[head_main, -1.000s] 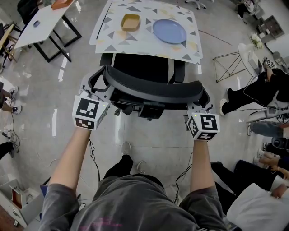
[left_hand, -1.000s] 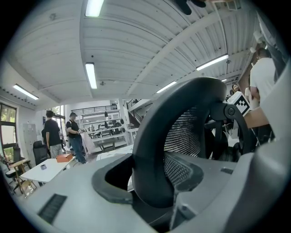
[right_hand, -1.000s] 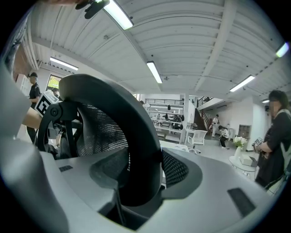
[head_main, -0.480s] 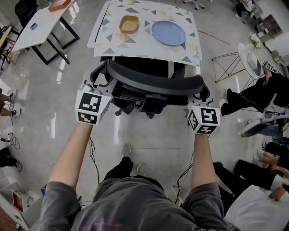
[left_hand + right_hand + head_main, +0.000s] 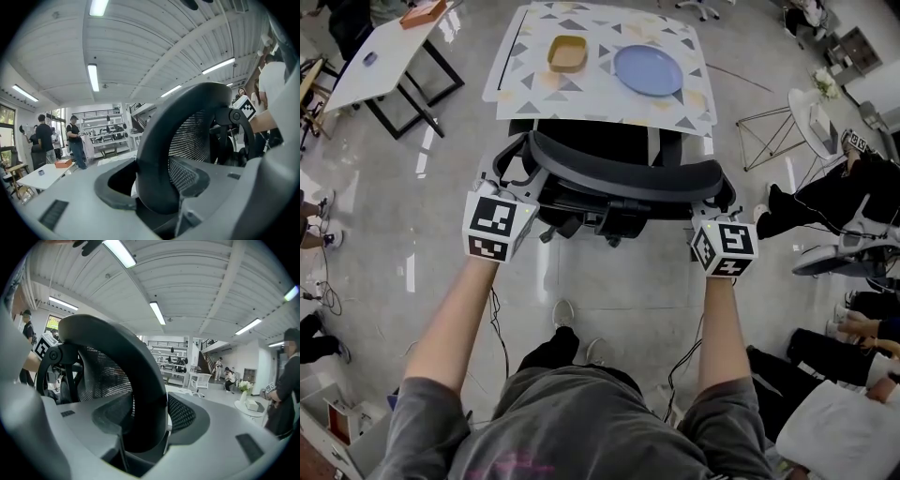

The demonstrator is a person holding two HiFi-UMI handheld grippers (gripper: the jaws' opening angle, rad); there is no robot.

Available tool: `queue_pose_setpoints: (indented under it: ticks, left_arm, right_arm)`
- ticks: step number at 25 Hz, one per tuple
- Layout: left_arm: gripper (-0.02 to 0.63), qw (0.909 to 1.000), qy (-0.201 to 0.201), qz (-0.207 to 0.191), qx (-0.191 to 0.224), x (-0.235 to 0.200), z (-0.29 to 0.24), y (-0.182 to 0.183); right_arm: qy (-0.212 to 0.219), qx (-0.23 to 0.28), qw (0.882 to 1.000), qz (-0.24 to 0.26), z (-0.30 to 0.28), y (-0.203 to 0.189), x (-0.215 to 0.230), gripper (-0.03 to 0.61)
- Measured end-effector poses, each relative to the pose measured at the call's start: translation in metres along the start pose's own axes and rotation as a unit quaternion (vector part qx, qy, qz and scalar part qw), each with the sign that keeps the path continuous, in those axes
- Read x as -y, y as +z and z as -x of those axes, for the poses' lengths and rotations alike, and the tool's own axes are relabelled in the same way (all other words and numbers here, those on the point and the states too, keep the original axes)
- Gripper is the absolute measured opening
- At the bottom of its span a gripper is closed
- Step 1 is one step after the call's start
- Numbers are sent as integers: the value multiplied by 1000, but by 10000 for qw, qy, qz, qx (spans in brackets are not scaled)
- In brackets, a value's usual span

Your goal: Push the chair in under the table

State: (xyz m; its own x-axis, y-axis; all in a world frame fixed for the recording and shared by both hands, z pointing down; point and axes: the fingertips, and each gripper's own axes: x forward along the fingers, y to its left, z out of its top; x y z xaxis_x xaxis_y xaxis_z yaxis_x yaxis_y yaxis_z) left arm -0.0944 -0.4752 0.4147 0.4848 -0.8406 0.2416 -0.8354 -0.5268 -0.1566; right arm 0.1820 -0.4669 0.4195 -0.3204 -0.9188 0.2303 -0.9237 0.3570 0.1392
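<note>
While pinched at its backrest [image 5: 623, 171] by left gripper [image 5: 511, 173] and right gripper [image 5: 713, 204], chair [image 5: 600, 141] is part-way under table [image 5: 602, 98].
An even forward push is needed.

The chair [image 5: 623, 173] fills the space before the table [image 5: 600, 98].

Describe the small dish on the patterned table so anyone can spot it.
Beyond the black mesh office chair stands a white triangle-patterned table. Two dishes sit on it. Yours is the left one: a small squarish tan bowl, not the round blue plate.
</note>
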Motion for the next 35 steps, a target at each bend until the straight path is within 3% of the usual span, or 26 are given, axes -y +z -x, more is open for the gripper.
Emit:
queue_pose_setpoints:
  ticks: [7,19,35]
  left_arm:
    - [235,9998,-171,77,-64,3,3,-3]
    - [244,9999,-23,144,-17,16,46,5]
    - [173,9990,-259,104,346,31,72,34]
  right_arm:
    - [-96,-132,9999,-45,8,-4,-1,224]
    - [-46,103,9997,-206,56,11,-10,224]
    - [21,297,9989,-362,92,27,-36,222]
